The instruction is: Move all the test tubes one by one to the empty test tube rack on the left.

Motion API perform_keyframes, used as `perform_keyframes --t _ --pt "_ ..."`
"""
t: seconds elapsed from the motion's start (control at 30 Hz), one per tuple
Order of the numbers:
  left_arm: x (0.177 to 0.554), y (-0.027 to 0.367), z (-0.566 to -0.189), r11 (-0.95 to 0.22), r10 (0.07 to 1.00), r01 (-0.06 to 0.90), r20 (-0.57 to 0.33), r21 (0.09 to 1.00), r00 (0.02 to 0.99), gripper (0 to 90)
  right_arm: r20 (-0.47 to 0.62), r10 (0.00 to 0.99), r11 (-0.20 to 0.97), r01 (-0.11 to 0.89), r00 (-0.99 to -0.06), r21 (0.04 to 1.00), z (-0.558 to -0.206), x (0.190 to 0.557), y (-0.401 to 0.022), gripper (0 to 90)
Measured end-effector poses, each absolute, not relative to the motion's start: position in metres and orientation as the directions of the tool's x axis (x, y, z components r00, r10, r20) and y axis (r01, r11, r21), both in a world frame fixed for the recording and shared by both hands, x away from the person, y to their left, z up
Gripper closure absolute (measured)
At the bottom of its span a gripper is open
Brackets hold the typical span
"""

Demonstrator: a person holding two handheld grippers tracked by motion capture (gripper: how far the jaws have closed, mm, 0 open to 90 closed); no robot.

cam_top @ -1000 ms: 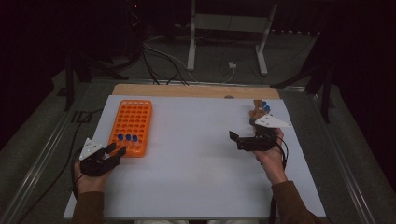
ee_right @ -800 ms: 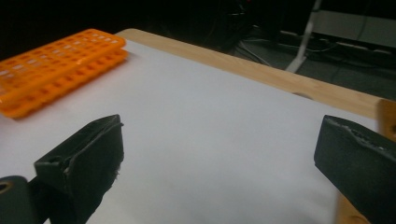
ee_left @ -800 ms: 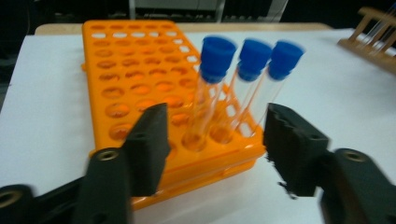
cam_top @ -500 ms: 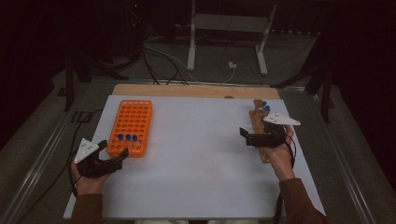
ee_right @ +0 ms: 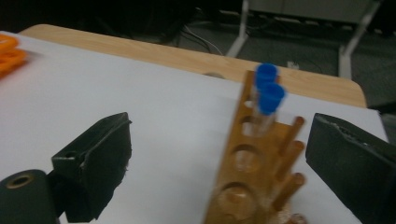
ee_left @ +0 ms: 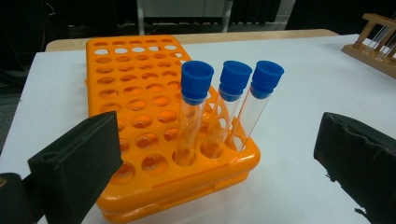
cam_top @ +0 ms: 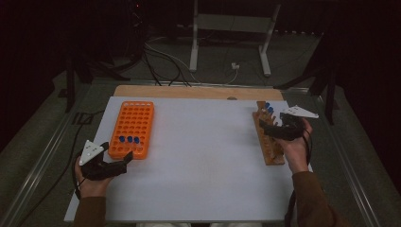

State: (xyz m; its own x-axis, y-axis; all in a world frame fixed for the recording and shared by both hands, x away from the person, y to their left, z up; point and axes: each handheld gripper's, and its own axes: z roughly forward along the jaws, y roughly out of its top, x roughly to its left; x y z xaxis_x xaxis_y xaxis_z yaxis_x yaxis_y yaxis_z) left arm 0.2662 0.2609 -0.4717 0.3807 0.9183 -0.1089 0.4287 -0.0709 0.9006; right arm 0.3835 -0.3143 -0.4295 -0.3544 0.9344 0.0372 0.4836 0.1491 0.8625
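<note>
With jaws wide and just opening, the left hand-held gripper is facing three blue-capped tubes at twelve o'clock in the orange rack, risking toppling them

A white tabletop with a bare wooden strip along its far edge carries two things. An orange rack lies just ahead of the left claw; a wooden rack lies directly beneath the right claw.

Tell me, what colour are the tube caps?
Blue caps, clearest in the left gripper view.
</note>
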Motion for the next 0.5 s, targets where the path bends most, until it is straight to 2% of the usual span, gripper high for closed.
perform_keyframes --t 0.17,0.3,0.37,0.5 --pt "0.265 0.263 -0.471 -0.063 0.925 0.417 -0.103 0.907 0.365 3.5 0.067 0.947 0.112 0.516 -0.315 0.849 -0.43 0.4 -0.325 19.0" --pt "0.264 0.264 -0.471 -0.054 0.928 0.412 -0.107 0.909 0.358 3.8 0.086 0.953 0.09 0.539 -0.292 0.837 -0.437 0.41 -0.327 35.1" --pt "0.265 0.264 -0.472 -0.055 0.928 0.414 -0.107 0.909 0.358 3.8 0.065 0.953 0.111 0.54 -0.295 0.834 -0.44 0.413 -0.326 44.8" --pt "0.265 0.263 -0.472 -0.067 0.928 0.415 -0.096 0.907 0.36 3.9 0.0 0.959 0.158 0.535 -0.284 0.83 -0.445 0.419 -0.32 56.3"
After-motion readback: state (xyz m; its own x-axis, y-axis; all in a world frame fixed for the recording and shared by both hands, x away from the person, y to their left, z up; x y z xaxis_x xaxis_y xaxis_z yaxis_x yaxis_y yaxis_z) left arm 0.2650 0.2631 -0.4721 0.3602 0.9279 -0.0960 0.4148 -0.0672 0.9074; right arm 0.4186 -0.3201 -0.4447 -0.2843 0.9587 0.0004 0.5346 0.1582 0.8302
